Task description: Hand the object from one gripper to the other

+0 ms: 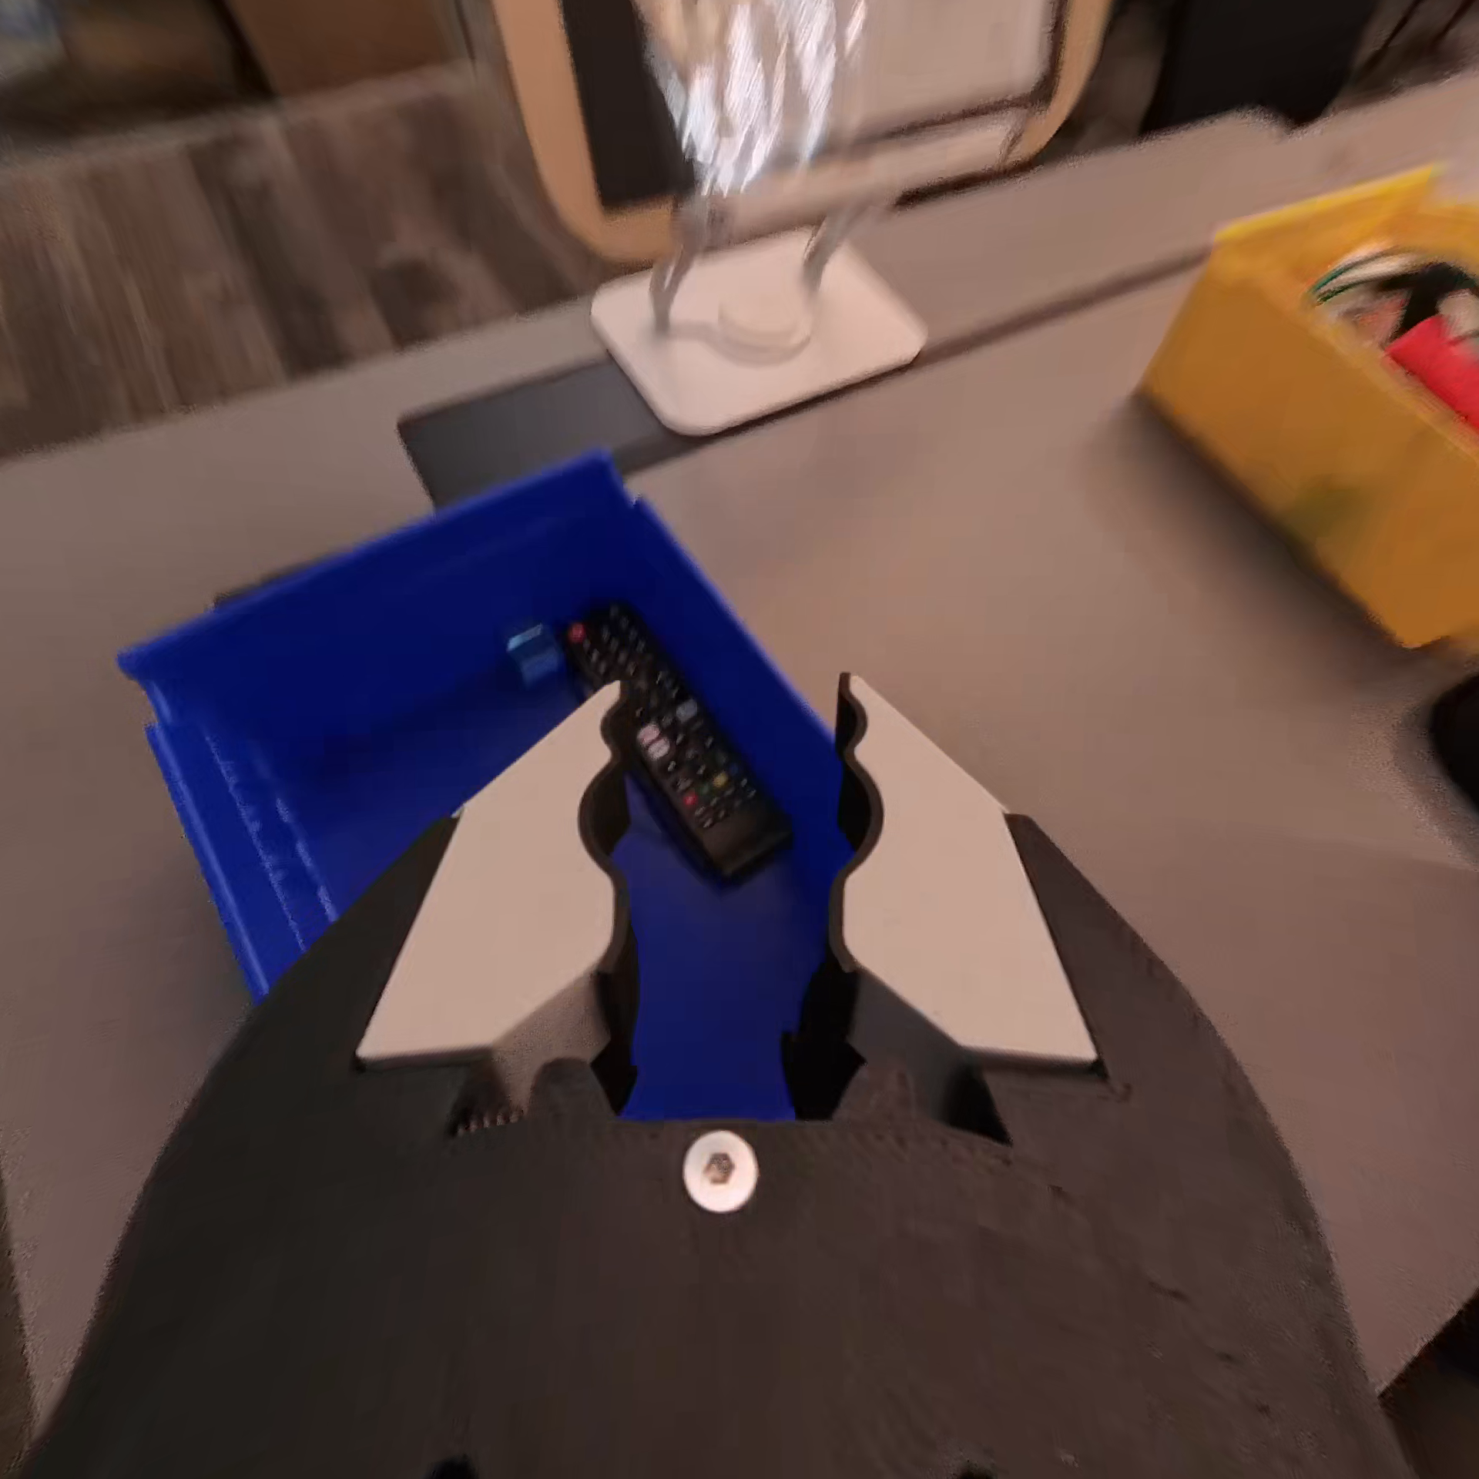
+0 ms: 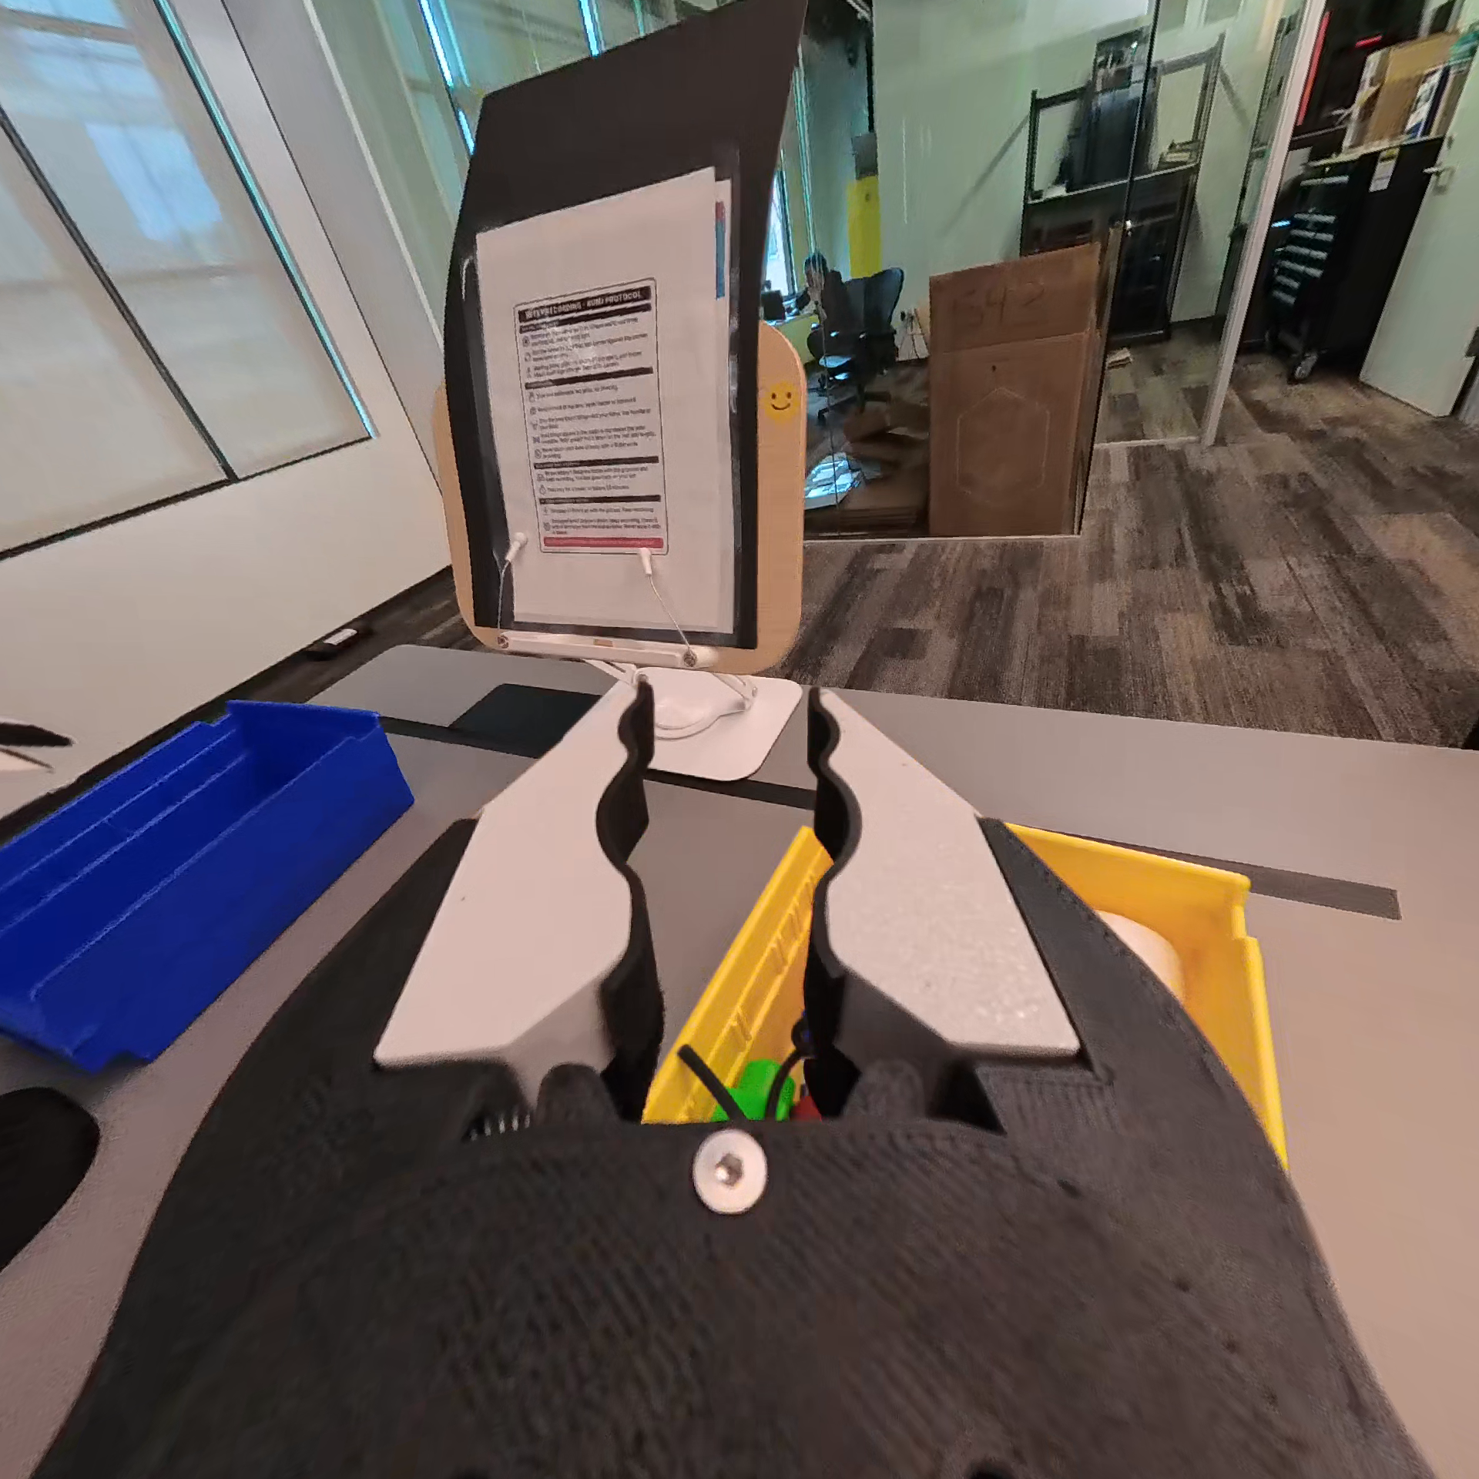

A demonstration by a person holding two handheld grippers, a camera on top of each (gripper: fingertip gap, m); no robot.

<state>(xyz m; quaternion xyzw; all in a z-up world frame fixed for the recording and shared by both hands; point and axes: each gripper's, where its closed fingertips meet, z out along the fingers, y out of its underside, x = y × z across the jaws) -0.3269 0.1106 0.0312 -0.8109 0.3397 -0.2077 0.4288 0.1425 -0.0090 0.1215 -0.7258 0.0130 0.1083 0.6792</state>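
A black remote control point(image 1: 676, 740) lies inside a blue bin point(image 1: 384, 640) on the grey table, with a small blue block point(image 1: 532, 658) beside its far end. My left gripper point(image 1: 732, 692) is open and empty, hovering above the bin with the remote just past its left fingertip. My right gripper point(image 2: 728, 704) is open and empty above the near left corner of a yellow bin point(image 2: 1152, 912). That bin holds a green item point(image 2: 756, 1084), black cables and a pale roll point(image 2: 1144, 948). The blue bin also shows in the right wrist view point(image 2: 184, 864), at the left.
A stand with a printed sheet point(image 2: 616, 416) on a white base point(image 2: 720, 736) stands at the table's far edge. The yellow bin shows at the right in the left wrist view point(image 1: 1296, 448). A dark round object point(image 2: 36, 1160) lies at the left. A cardboard box point(image 2: 1008, 392) stands on the floor beyond. The grippers' ends are close to 50 cm from one another. The black remote control point(image 1: 676, 740) is about 15 cm from my left fingertips.
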